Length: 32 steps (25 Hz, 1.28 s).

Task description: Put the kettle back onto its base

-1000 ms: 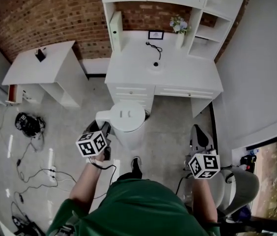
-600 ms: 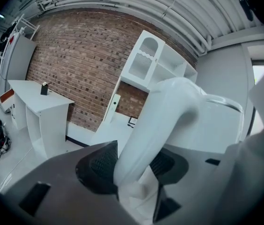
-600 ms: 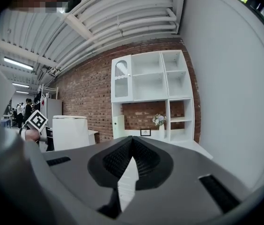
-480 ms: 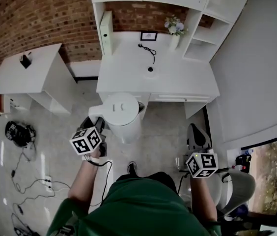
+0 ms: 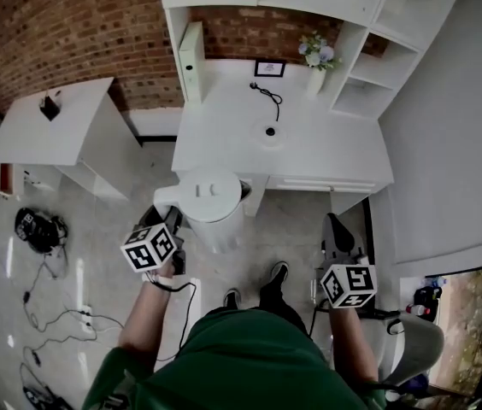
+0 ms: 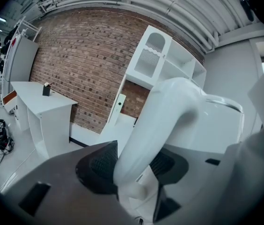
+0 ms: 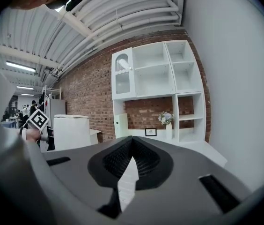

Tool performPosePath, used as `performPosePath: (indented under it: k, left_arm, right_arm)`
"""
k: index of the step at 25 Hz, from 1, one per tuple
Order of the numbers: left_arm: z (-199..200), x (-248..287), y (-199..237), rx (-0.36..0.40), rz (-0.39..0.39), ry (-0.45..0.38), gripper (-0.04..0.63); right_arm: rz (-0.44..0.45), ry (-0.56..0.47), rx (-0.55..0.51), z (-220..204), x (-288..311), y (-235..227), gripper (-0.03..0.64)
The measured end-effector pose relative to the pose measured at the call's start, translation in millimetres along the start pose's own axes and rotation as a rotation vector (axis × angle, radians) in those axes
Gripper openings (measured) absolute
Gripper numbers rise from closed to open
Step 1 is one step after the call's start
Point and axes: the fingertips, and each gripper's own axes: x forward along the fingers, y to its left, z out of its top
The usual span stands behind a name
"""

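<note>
Head view: kettle (image 5: 213,202) is in the air just short of the worktop (image 5: 335,156), carried by the left gripper (image 5: 173,222). The base (image 5: 270,132) sits mid-worktop, well apart from the kettle, with its cord (image 5: 267,96) trailing behind it. The right gripper (image 5: 337,237) is off to the side, carrying nothing.

Left gripper view: jaws pinching the handle (image 6: 146,135) low down, a pad on each side, and the body hangs out ahead.

Right gripper view: jaws pressed together, nothing between them.

Risks as I see them:
- It's a one-point grip on a smooth curved handle, so the kettle could pivot or slip if I swing it.
- The kettle could clip the worktop's front edge on the way in.
- The base is small, so an off-centre set-down leaves the kettle tilted or shoves the base along.
</note>
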Motion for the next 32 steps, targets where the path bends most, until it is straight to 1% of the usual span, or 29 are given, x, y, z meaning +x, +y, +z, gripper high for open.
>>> performPosePath:
  k: [4,10,14,19,25,32]
  left_arm:
    - [13.3,19.0,-6.9,-0.005,0.041,-0.020,0.202]
    - [34.1,64.6,-29.5,-0.039,0.095,-0.050,0.202]
    - [39.6,92.4,-49.7,-0.051,0.135,-0.067,0.202]
    - [43.6,117.0,-74.3,-0.062,0.176,-0.082,0.202]
    - [39.9,140.9,-94.3,-0.075,0.221,-0.098,0.202]
    - [36.2,177.8,-97.8,-0.078,0.229,-0.061,0.202]
  right_arm:
    - [0.045,-0.009,-0.002,8.5,34.1,-23.2,0.021]
    - [0.092,-0.019,-0.004,30.5,84.3,-77.7,0.021]
    - [0.115,-0.011,0.008,33.7,109.9,-119.5,0.021]
    - [0.156,-0.017,0.009,41.9,134.2,-160.6,0.021]
    - [0.196,0.003,0.007,39.1,157.5,-196.0,0.021]
    - [0.209,0.058,0.033,22.3,191.1,-212.3,0.021]
